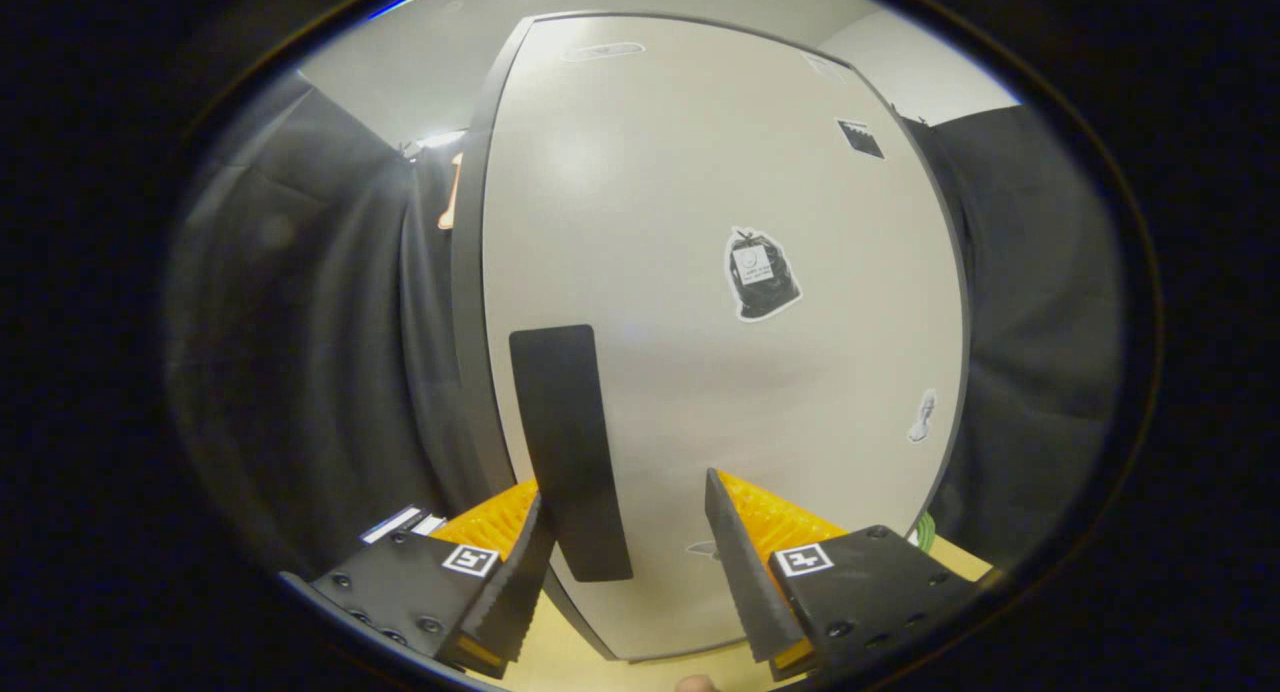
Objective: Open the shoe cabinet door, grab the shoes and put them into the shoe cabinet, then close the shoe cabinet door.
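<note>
While your gripper (pixel 625 547) stands open, empty, around the handle (pixel 570 452) at lower centre, closing off-centre risks slipping off the door (pixel 720 372).

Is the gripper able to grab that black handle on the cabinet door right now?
Probably yes. The gripper is open, and the black handle on the closed cabinet door sits between its fingers, nearer the left one. Nothing lies between them, though how close the fingers are is hard to judge.
</note>
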